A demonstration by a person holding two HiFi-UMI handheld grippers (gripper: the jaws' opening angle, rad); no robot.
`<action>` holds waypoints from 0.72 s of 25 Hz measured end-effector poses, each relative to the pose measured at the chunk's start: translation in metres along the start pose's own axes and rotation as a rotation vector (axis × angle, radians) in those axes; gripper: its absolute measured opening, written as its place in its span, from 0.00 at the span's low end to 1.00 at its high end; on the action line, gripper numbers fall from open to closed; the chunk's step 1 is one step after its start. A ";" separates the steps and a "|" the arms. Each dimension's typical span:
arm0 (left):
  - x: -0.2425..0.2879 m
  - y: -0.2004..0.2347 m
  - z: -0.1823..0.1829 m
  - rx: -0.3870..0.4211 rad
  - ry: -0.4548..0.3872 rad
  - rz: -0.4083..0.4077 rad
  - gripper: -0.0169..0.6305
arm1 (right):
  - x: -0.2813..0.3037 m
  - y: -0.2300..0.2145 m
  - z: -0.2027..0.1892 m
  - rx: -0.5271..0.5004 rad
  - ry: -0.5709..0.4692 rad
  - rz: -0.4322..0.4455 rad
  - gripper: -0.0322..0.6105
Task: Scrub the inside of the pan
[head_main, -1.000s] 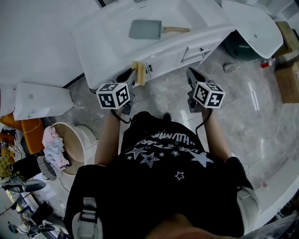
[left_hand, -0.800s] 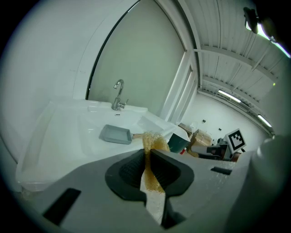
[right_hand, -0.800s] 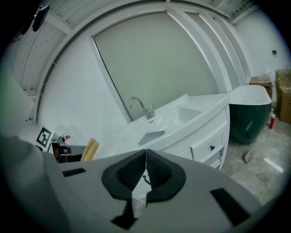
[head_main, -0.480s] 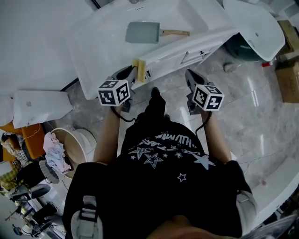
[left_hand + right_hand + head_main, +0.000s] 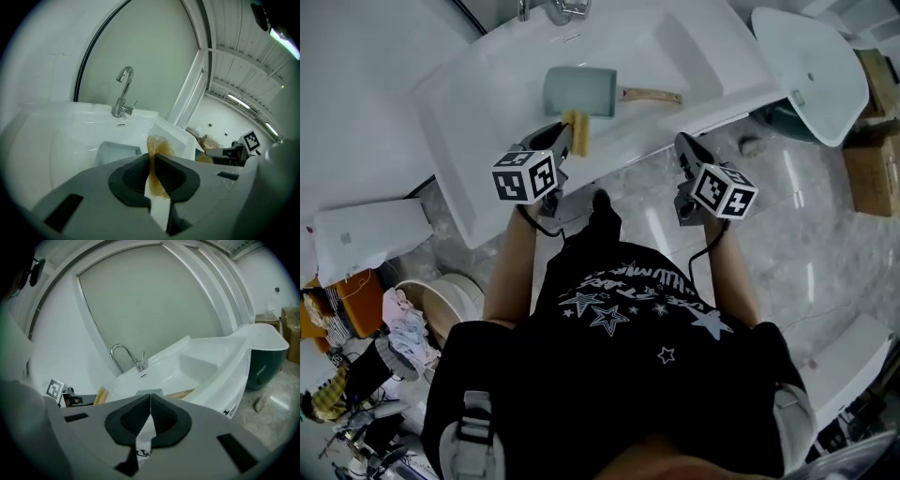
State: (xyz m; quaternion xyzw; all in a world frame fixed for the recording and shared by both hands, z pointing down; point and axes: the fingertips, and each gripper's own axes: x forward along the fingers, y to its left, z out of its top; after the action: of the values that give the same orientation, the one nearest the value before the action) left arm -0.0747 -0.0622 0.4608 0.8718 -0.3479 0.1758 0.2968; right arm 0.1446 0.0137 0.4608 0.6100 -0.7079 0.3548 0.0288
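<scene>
**Sponge poised at the basin's edge, pan not yet scrubbed**
The white sink lies ahead of both sets of fingers, its front rim just below them. The pan sits inside, untouched, just beyond the left gripper, which is clamped on a sponge. The right gripper is clenched on nothing, with open floor on its outer side.

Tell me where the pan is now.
Head view, upper centre: the pan lies in the sink, just beyond the sponge in the left hand-held gripper.
</scene>
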 end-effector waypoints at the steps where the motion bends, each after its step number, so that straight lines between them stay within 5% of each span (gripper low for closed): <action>1: 0.007 0.007 0.004 -0.009 0.005 -0.001 0.09 | 0.010 0.000 0.008 0.001 -0.003 0.000 0.06; 18: 0.078 0.057 0.026 -0.070 0.089 -0.069 0.09 | 0.098 -0.011 0.053 -0.127 0.120 -0.075 0.06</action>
State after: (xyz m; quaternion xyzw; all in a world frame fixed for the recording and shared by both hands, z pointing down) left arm -0.0585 -0.1514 0.5036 0.8637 -0.3099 0.1917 0.3481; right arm 0.1505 -0.0969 0.4731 0.6105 -0.7027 0.3438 0.1232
